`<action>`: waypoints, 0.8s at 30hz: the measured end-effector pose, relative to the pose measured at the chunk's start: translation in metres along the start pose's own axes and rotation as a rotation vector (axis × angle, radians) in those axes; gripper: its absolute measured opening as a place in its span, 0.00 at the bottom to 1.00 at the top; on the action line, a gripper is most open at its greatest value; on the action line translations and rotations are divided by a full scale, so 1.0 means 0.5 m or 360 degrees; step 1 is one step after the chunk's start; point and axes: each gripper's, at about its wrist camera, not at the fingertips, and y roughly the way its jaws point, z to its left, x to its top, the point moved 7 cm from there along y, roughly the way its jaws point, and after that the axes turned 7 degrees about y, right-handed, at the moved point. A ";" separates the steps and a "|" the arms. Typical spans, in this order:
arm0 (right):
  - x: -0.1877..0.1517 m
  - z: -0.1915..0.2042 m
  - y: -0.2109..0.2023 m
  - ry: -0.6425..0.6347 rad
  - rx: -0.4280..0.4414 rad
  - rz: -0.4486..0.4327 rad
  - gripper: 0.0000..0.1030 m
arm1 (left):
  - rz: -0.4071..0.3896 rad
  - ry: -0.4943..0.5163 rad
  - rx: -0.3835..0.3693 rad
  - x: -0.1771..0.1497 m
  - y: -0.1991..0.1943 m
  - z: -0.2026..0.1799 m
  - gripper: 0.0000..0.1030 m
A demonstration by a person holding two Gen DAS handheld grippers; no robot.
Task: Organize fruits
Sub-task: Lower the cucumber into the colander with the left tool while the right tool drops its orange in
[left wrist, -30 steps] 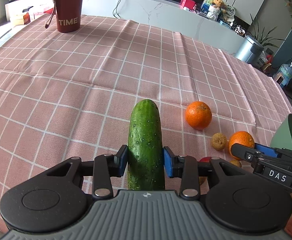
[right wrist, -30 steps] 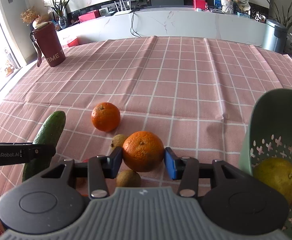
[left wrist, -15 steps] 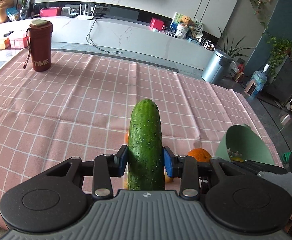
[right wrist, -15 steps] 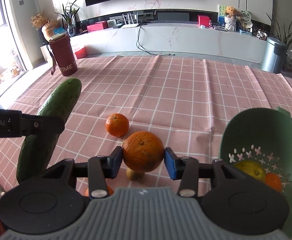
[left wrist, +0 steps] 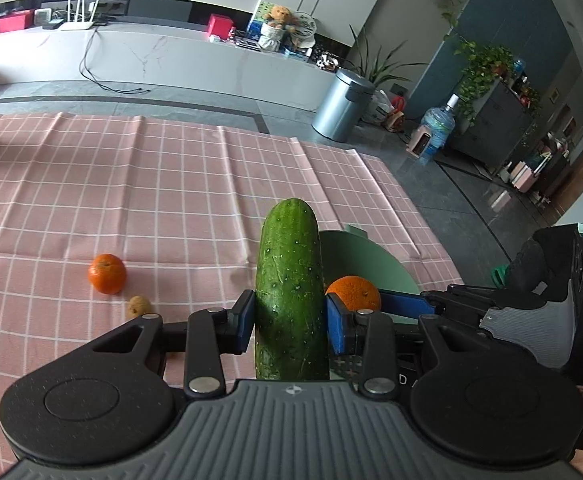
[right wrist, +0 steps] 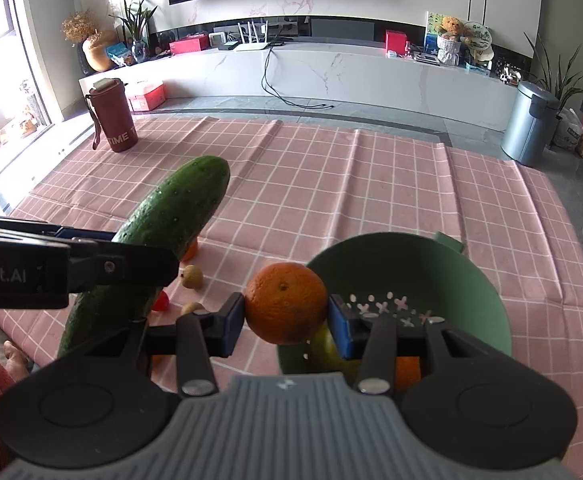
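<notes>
My left gripper (left wrist: 290,322) is shut on a green cucumber (left wrist: 290,292) and holds it high above the pink checked table; the cucumber also shows in the right wrist view (right wrist: 159,236). My right gripper (right wrist: 286,322) is shut on an orange (right wrist: 286,307), held above the left rim of the green colander bowl (right wrist: 471,280). That orange (left wrist: 353,292) and the bowl (left wrist: 371,260) show just right of the cucumber in the left wrist view. The bowl holds a yellow-green fruit (right wrist: 327,350) and an orange fruit (right wrist: 407,372).
On the cloth lie another orange (left wrist: 106,273), a small brown fruit (left wrist: 138,306), a second small brown fruit (right wrist: 192,276) and a red fruit (right wrist: 161,301). A dark red bottle (right wrist: 113,116) stands at the far left. The table's right edge runs close beside the bowl.
Both grippers have risen and swung right toward the bowl with their fruit. The held orange is now over the bowl's rim; the cucumber is higher above the table.
</notes>
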 end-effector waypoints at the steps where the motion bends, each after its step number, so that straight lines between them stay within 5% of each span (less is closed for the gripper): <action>1: -0.001 -0.017 -0.002 -0.0003 -0.0016 0.0011 0.41 | 0.0015 0.0011 -0.0027 0.004 0.012 -0.010 0.40; 10: -0.012 -0.153 0.024 -0.0043 -0.0155 0.0160 0.41 | 0.0244 0.0296 -0.0061 0.018 0.135 -0.085 0.40; 19: -0.013 -0.202 0.093 -0.0108 -0.0175 0.0285 0.41 | 0.0428 0.0656 0.0106 0.030 0.217 -0.109 0.40; 24: -0.006 -0.215 0.125 -0.0129 -0.0173 0.0338 0.41 | 0.0542 0.0714 0.0041 0.029 0.258 -0.111 0.40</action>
